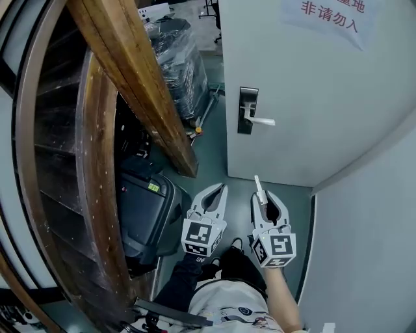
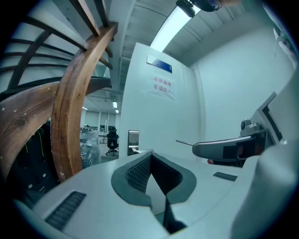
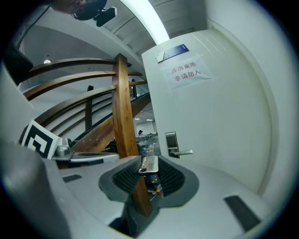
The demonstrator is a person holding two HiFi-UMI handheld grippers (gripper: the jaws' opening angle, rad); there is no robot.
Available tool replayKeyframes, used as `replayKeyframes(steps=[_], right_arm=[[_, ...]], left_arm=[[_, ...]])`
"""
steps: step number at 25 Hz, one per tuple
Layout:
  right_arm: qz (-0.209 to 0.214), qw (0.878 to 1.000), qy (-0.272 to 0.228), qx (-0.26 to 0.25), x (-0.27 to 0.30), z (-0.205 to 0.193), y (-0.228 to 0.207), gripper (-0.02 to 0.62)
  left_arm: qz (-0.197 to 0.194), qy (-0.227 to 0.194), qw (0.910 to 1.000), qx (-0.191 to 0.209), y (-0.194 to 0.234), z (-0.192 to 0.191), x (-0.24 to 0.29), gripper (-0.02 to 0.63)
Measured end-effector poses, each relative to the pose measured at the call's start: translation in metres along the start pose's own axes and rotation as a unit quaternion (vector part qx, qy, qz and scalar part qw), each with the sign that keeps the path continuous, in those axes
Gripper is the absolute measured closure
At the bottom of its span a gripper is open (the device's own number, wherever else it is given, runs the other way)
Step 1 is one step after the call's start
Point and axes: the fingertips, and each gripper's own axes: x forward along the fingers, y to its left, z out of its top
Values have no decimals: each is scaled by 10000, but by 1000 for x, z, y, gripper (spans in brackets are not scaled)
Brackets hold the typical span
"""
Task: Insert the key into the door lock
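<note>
The steel lock plate point(image 1: 247, 110) with its lever handle point(image 1: 262, 121) sits on the white door point(image 1: 305, 84), well ahead of both grippers. My right gripper point(image 1: 263, 197) is shut on a slim silver key point(image 1: 259, 186) that points towards the door. In the right gripper view the key point(image 3: 149, 164) lies between the pads, with the lock plate point(image 3: 171, 144) beyond it. My left gripper point(image 1: 221, 189) hovers beside it on the left, shut and holding nothing. In the left gripper view the pads point(image 2: 140, 172) meet at the tip, and the lock plate point(image 2: 133, 142) is small and far off.
A curved wooden staircase point(image 1: 97, 156) with a slanted beam point(image 1: 146, 84) fills the left. A black case point(image 1: 144, 211) stands at its foot, and a plastic-wrapped pallet point(image 1: 177, 58) is behind. A grey wall point(image 1: 370, 240) closes the right side. A paper sign point(image 1: 328, 16) hangs on the door.
</note>
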Motion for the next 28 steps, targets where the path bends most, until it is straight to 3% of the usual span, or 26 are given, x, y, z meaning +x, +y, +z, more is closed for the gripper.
replayKeyframes(steps=[4,9,28], right_arm=[[114,9998,128,-64,39,-11,-18,479],[66,9993,355,-4,86,-38,-38,479],[-642,9971,318,-271,277,-120,-119,479]], left_arm=[[153,82,9997,152,11,-9,30,601],[291,228,9993,64,32,-33,51,601],[93,371,9991,-165,112,-162,95,601]])
